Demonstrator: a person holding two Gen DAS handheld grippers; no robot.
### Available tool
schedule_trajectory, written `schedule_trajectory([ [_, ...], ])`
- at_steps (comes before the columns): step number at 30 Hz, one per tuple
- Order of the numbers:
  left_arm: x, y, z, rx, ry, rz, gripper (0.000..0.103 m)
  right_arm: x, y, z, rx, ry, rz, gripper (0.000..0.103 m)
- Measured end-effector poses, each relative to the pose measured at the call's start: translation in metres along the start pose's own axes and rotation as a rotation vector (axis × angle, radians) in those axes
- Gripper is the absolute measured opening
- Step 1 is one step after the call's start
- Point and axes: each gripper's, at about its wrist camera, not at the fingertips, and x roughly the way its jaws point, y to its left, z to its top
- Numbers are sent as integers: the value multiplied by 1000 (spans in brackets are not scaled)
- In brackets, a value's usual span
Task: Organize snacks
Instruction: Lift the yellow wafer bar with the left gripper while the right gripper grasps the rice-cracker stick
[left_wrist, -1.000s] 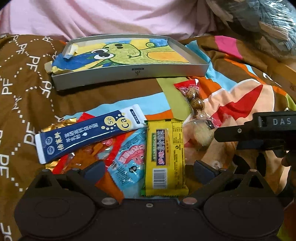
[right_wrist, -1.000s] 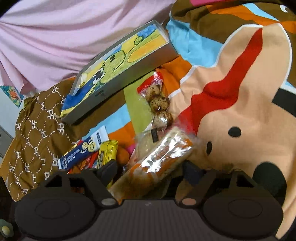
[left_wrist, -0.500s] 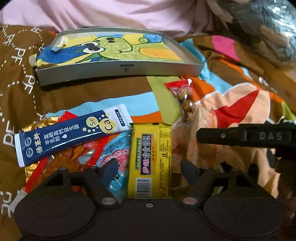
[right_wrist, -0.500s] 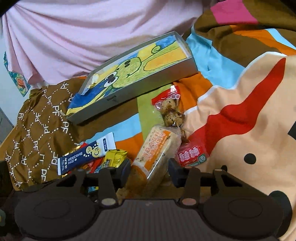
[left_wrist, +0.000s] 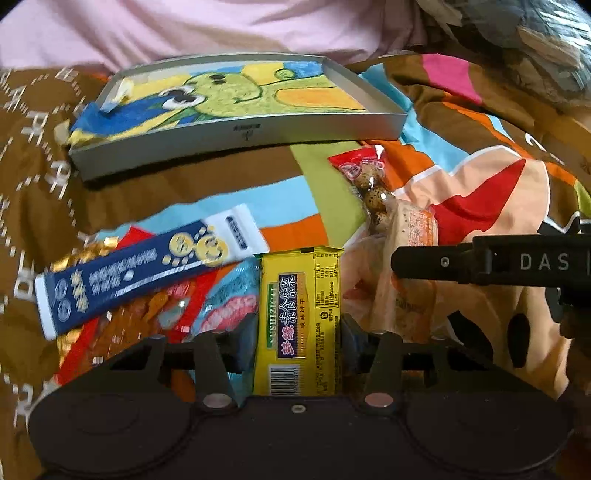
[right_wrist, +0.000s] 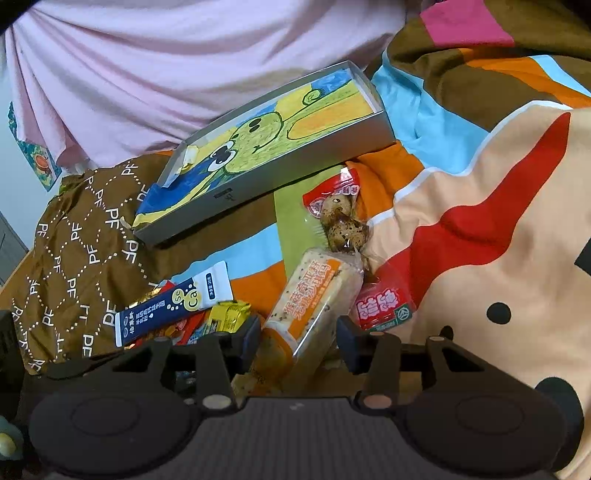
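Note:
My left gripper is shut on a yellow snack bar in the pile. A blue-and-white stick packet lies to its left over red and gold wrappers. My right gripper is shut on a long clear-wrapped orange-and-white pastry, which also shows in the left wrist view. A red pack of speckled quail eggs lies beyond it, and a small red packet to its right. A shallow grey box lined with a cartoon drawing stands behind the pile.
Everything lies on a soft patterned quilt with brown, orange, blue and red patches. A pink-clad person is right behind the box. The right gripper's black body reaches into the left wrist view from the right.
The left jaws have closed onto the yellow bar. The right jaws have closed onto the pastry, and the right gripper has drawn back and up, showing the small red packet.

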Motion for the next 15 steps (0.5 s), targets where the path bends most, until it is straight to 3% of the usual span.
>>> schedule_trajectory([
  [7,-25,23,-22,-174,15,4,49,3,4,-3,-19,35,43,51],
  [15,-43,39,-45,-291,-5,9,49,14,11,-14,-13,140,111,58],
])
